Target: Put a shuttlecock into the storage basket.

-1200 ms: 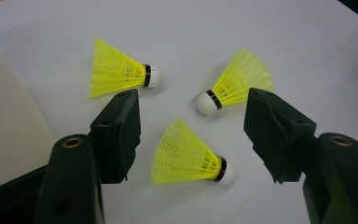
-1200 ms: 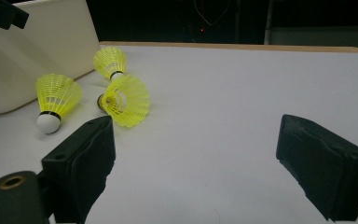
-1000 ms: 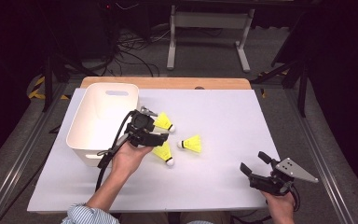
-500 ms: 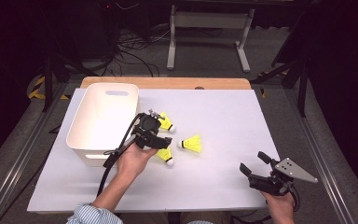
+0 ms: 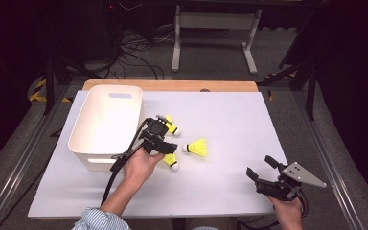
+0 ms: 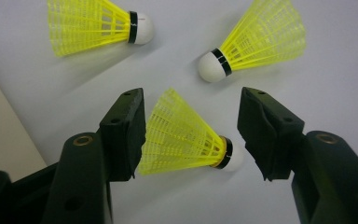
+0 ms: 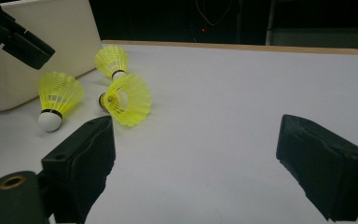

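On the white desk [image 5: 230, 143], beside the cream bin [image 5: 106, 125], your left hand-held gripper [image 6: 191, 133] straddles a yellow mesh shuttlecock [image 6: 182, 135] with a white cork tip; its jaws have been closing, pads not yet pressing. The left gripper view shows this, while your hand hides it from above. Your right hand-held gripper [image 5: 259, 168] gapes open, holding nothing.

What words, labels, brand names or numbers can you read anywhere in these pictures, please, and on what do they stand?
None: no readable text on the white bin, the three yellow shuttlecocks, the white table cover or either gripper. The shuttlecocks carry just a plain black band by the cork.
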`<state>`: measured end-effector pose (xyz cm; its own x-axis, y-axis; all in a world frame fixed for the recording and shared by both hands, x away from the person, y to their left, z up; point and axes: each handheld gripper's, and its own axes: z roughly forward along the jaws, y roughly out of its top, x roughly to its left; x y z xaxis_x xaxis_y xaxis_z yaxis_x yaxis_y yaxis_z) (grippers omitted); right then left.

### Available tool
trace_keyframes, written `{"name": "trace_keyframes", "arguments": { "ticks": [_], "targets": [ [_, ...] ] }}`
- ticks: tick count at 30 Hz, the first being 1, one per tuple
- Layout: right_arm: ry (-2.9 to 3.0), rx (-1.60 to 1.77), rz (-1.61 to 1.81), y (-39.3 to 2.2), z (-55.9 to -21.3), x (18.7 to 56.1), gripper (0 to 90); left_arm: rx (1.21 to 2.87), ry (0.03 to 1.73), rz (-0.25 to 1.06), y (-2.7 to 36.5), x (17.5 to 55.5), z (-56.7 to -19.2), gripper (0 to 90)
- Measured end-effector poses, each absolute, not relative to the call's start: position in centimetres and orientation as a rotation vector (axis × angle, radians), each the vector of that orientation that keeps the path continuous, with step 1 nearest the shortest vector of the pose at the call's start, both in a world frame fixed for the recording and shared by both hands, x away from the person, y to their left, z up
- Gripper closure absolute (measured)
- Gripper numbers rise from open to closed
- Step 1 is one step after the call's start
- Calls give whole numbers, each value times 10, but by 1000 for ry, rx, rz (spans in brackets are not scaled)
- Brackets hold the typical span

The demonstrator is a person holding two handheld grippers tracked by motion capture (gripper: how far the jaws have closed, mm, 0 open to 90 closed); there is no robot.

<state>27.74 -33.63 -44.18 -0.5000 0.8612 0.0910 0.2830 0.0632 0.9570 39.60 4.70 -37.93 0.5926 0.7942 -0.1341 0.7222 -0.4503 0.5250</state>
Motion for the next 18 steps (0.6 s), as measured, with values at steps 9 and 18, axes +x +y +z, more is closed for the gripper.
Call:
{"name": "trace_keyframes", "arguments": {
  "ticks": [9,18],
  "targets": [
    [1832,1138,1455,-336,-442,277,122,2301,1230,156,48,400,-387,435],
    [1840,1130,1449,-334,-442,277,121,2307,1273,112,49,405,-394,453]
  ]
}}
